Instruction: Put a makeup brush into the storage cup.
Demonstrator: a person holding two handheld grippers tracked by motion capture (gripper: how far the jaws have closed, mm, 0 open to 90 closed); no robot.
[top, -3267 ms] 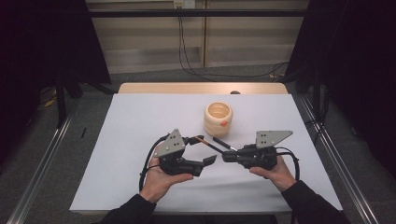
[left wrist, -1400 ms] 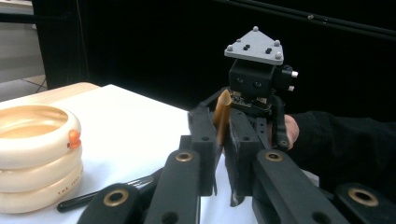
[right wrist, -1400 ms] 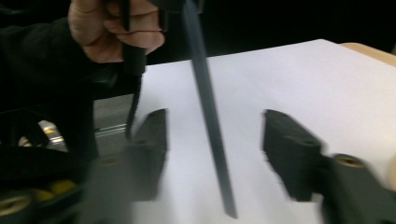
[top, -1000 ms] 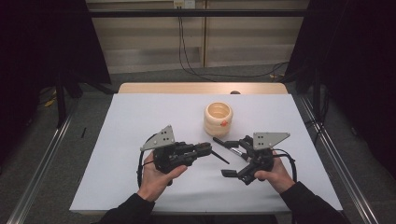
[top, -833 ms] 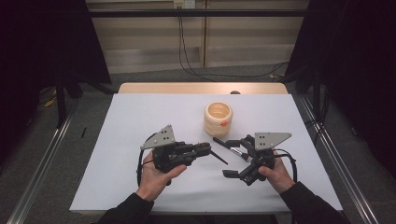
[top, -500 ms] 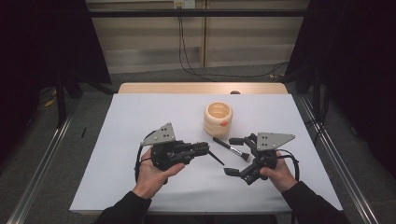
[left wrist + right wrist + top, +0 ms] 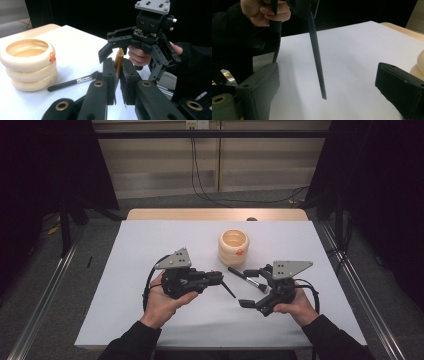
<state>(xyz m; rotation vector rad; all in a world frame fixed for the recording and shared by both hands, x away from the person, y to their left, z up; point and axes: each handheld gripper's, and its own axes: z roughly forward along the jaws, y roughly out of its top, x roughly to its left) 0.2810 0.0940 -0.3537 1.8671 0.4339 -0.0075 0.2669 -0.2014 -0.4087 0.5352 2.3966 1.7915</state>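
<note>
1. Left gripper (image 7: 216, 279): jaws pinched narrow on a thin brush (image 7: 119, 60). In the left gripper view its tan, tapered end sticks up between the pads; in the right gripper view the dark handle (image 7: 317, 57) slants down w/ its tip hanging free above the white table cover (image 7: 150, 245). High view shows that handle poking out toward table centre.

2. Right gripper (image 7: 255, 287): jaws wide apart, nothing between them. Right gripper view has one black jaw at each bottom corner, w/ the held brush's handle in the gap ahead, not touching either.

3. Second brush (image 7: 247, 277) lies flat on the cover, between the right gripper and the ringed pot (image 7: 233, 247), its dark handle end near the pot's base. Bristle end points toward the right gripper; whether it touches a jaw I can't tell.

4. Handling, judged: both brushes look light, stiff, thin. A round lacquered handle prob. rolls or pivots in flat pads, so grip mid-handle or by the ferrule, not on the bristles (soft, will splay). The held brush is pinched near one end, so the long free part may swing.

5. Pot: pale, stacked-ring shape, small orange mark on its side, open top, upright, beyond both grippers. Looks rigid and heavier than the brushes; prob. stable if a brush is dropped in, but a sideways knock could shift it.
</note>
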